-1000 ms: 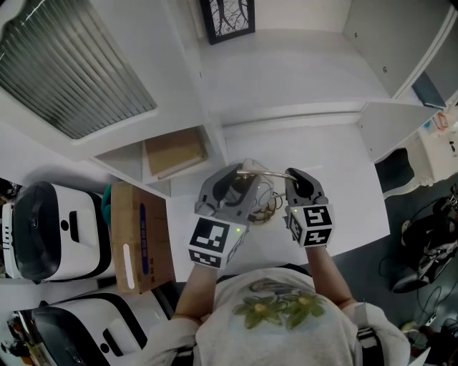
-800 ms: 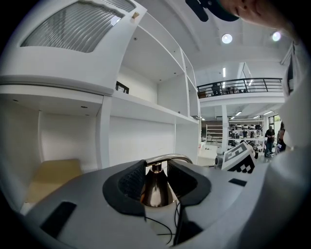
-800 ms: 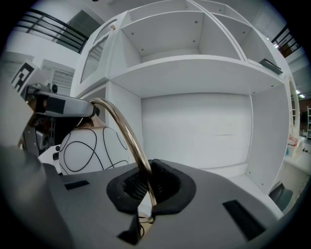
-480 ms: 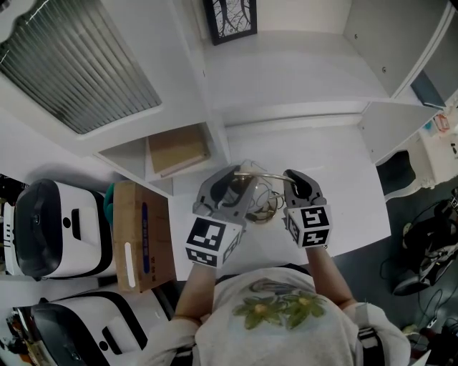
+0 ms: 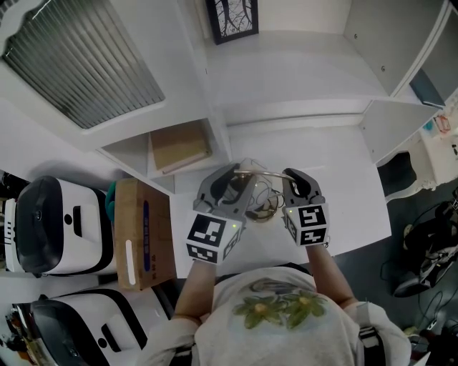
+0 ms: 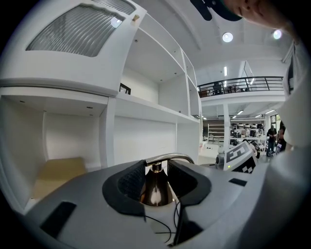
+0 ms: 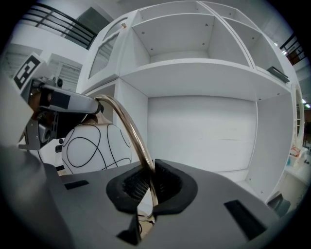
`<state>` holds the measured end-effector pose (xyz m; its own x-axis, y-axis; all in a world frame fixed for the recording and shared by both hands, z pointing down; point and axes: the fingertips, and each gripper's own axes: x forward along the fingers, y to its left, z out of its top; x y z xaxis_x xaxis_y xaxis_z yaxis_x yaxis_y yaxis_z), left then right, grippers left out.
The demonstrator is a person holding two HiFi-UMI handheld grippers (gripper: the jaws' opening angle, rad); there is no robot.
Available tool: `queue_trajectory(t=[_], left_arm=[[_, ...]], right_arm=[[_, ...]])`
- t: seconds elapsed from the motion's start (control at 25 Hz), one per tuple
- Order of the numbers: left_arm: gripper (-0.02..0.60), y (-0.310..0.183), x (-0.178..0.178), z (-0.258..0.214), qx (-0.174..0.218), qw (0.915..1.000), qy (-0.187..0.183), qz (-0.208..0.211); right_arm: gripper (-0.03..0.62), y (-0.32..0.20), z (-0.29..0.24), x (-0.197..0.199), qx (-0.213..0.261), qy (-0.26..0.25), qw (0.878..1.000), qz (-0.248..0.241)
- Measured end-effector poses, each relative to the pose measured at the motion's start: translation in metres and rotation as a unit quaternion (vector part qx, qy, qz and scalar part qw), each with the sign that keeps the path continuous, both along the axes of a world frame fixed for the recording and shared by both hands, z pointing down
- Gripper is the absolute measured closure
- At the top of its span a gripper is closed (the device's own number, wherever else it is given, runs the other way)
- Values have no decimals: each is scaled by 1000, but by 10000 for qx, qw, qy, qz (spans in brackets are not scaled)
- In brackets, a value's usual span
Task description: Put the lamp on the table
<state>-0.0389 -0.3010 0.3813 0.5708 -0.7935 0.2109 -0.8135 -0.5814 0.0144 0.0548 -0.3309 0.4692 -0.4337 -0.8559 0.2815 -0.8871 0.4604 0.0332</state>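
Lamp (image 5: 263, 200) was gripped by both grippers over the near-left part of the white table (image 5: 325, 154), close to its front edge; whether its base touched the tabletop couldn't be told. Left gripper (image 5: 232, 187) was clenched on the lamp's top: in the left gripper view its jaws (image 6: 156, 177) pressed on the brass cap (image 6: 154, 189) just under the curved brass arm (image 6: 170, 157). A thin black cord (image 6: 163, 227) trailed below it. Right gripper (image 5: 295, 184) was clamped on the arm itself; the right gripper view showed its pads (image 7: 146, 182) tight around the brass tube (image 7: 129, 126), which curved up and over to the white globe shade (image 7: 95, 146) with black line pattern. The left gripper (image 7: 53, 109) sat above that shade. The grippers were near each other, with the lamp between them.

A cardboard box (image 5: 143, 232) stood beyond the table's left edge. A framed picture (image 5: 230, 18) leaned on the shelf behind the table's back edge.
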Motion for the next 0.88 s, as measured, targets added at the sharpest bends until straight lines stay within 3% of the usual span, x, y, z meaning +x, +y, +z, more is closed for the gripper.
queue_trajectory(t=[0.36, 0.52, 0.88], left_arm=[[423, 3, -1, 3, 98, 9996, -249, -15], [423, 9, -5, 2, 123, 9995, -289, -78], [423, 24, -17, -3, 194, 9991, -252, -281]], right_arm=[[557, 5, 2, -4, -22, 121, 9999, -30], [449, 11, -1, -6, -37, 138, 9998, -104], [430, 25, -10, -3, 76, 208, 9998, -31]])
